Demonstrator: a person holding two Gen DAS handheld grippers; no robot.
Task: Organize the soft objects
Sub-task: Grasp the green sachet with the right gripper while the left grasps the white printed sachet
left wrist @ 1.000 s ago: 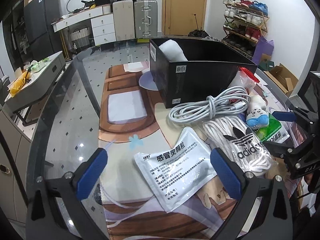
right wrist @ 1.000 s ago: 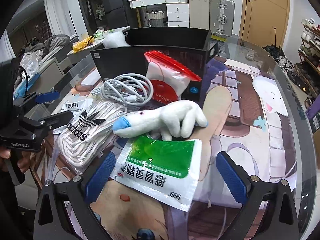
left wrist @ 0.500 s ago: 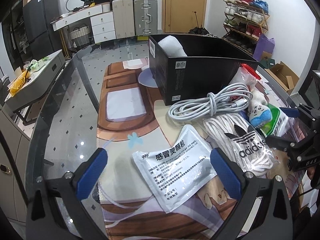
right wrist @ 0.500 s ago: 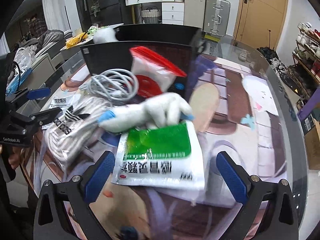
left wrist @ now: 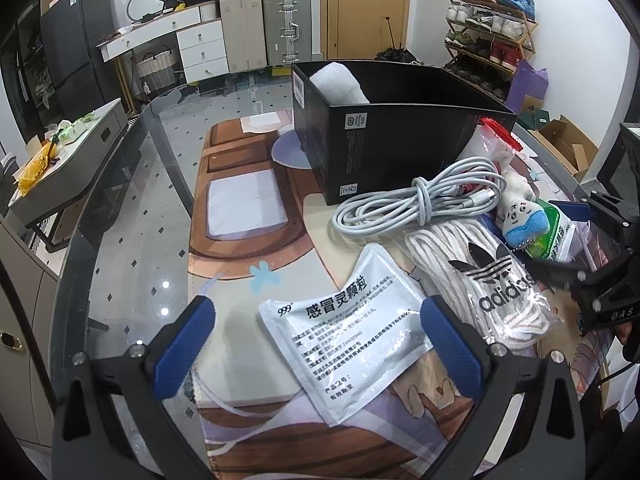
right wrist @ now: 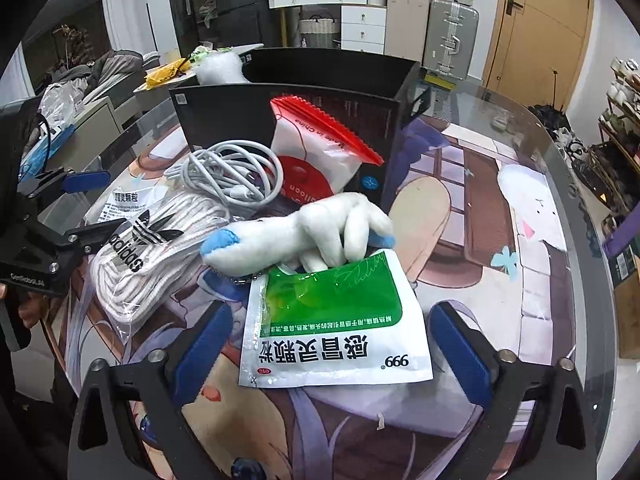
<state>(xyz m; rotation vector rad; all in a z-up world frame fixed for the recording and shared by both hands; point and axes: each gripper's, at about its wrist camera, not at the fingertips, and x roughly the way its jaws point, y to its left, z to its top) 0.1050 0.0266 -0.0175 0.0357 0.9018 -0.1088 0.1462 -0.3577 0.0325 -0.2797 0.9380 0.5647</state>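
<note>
A black box (left wrist: 400, 148) stands on the table with a white foam roll (left wrist: 340, 84) inside. In front of it lie a coiled white cable (left wrist: 420, 200), a bagged adidas rope (left wrist: 488, 280), a white medicine sachet (left wrist: 352, 328), a white plush toy (right wrist: 304, 236) with blue tips, a green-and-white sachet (right wrist: 336, 324) and a red-topped pouch (right wrist: 320, 148). My left gripper (left wrist: 316, 344) is open, its fingers either side of the white sachet. My right gripper (right wrist: 332, 356) is open around the green sachet, just short of the plush toy.
The glass table (left wrist: 120, 216) carries a printed mat (left wrist: 240, 208). Its curved edge runs on the left in the left wrist view. Suitcases (left wrist: 264, 28), a drawer unit (left wrist: 200, 52) and a shoe rack (left wrist: 488, 24) stand beyond. The other gripper shows in each view: (left wrist: 600, 264), (right wrist: 52, 240).
The right gripper has moved forward over the green sachet, closer to the plush toy. The left gripper has drawn slightly nearer the white sachet. Both stayed open.
</note>
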